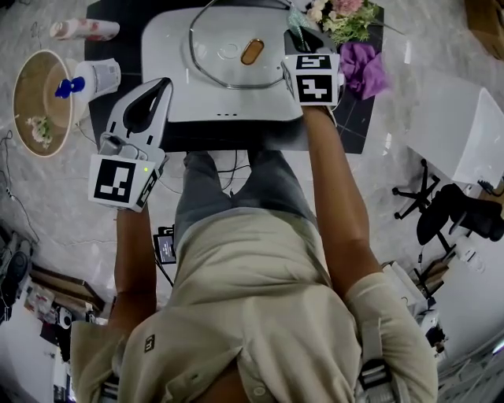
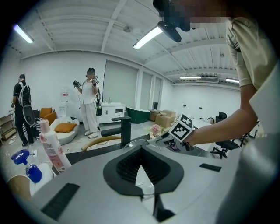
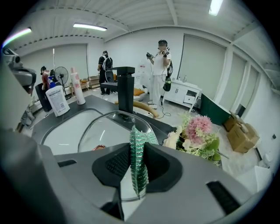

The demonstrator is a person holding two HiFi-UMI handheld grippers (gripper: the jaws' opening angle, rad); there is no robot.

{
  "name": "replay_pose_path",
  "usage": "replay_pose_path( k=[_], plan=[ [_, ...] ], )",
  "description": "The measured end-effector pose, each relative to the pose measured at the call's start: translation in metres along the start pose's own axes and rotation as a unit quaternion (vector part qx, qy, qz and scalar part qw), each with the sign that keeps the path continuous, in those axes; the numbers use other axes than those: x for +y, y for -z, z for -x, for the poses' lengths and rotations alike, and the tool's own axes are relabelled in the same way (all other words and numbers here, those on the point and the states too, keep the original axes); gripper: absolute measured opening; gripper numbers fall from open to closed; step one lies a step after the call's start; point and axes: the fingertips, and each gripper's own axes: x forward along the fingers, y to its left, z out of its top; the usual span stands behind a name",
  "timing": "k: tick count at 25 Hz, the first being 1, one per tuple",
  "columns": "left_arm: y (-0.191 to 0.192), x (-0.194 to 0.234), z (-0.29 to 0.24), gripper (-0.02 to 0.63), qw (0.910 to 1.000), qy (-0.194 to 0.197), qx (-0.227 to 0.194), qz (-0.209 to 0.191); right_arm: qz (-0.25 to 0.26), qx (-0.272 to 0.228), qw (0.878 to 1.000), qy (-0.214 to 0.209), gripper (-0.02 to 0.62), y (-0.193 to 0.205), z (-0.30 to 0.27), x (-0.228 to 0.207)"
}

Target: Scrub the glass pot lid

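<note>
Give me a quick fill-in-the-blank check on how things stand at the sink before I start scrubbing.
1. The right gripper is shut on a ____ scrubber.
2. The glass pot lid lies in the white ____.
3. The left gripper, jaws together, holds ____.
4. The purple cloth lies next to the pink and white ____.

Missing words: green; sink; nothing; flowers.
</note>
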Motion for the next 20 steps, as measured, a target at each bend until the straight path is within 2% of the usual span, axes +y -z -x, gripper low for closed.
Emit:
replay_pose_path(
  k=[9,20],
  plan=[
    [0.005,0.003,0.000,0.015,1.0000,0.000,0.003,0.003,0.003,0.002,1.000,-0.003,0.092,0.001,-0.004,0.004],
    [0.016,0.023,0.022,0.015,0.9996,-0.021,0.001,0.016,0.019,0.007,1.000,-0.010,0.093,-0.010,-0.017,0.029]
  ],
)
